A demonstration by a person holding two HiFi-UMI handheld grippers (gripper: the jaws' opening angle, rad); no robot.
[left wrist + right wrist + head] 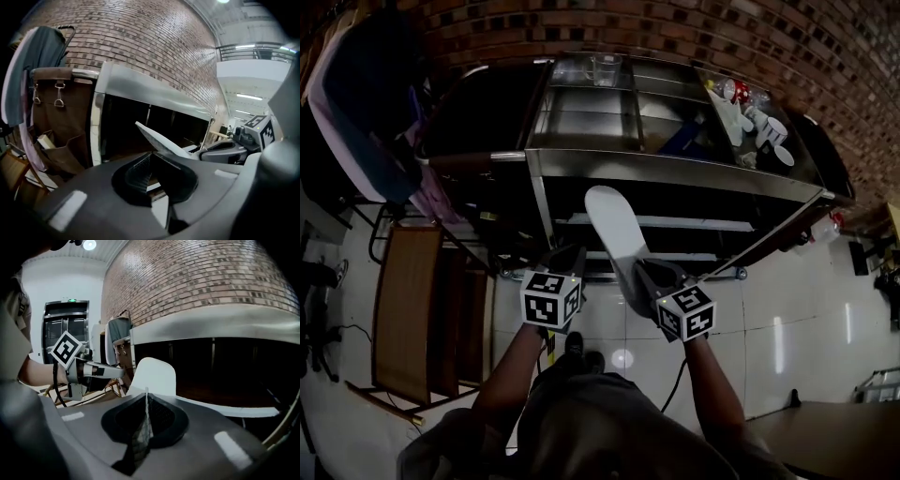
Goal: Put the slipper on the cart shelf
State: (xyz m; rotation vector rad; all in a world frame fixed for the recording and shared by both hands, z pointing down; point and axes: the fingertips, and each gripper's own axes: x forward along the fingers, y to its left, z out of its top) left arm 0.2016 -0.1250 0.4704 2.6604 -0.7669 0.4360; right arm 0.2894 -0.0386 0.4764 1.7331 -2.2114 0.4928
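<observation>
Looked a large commercial hall, brick wall (675, 28) behind, stainless steel cart (675, 171), glossy tiled floor (787, 314), railed upper gallery (255, 49).

A stainless-steel cart (675, 171) stands against the brick wall (675, 28) on a glossy pale tiled floor (778, 319), with one small caster (741, 274) showing at its right foot. Its open top tray (591, 127) carries clear plastic tubs (598, 67) at the back. At the right end, a clear bottle with a red cap (731, 90) lies beside a few white cups (772, 131). The shelf below (211, 392) lies in deep shadow, too dark to read. Left of the cart a brown wooden slatted frame (408, 309) stands on the floor. The corner of a brown desk (839, 441) shows at the near right.
</observation>
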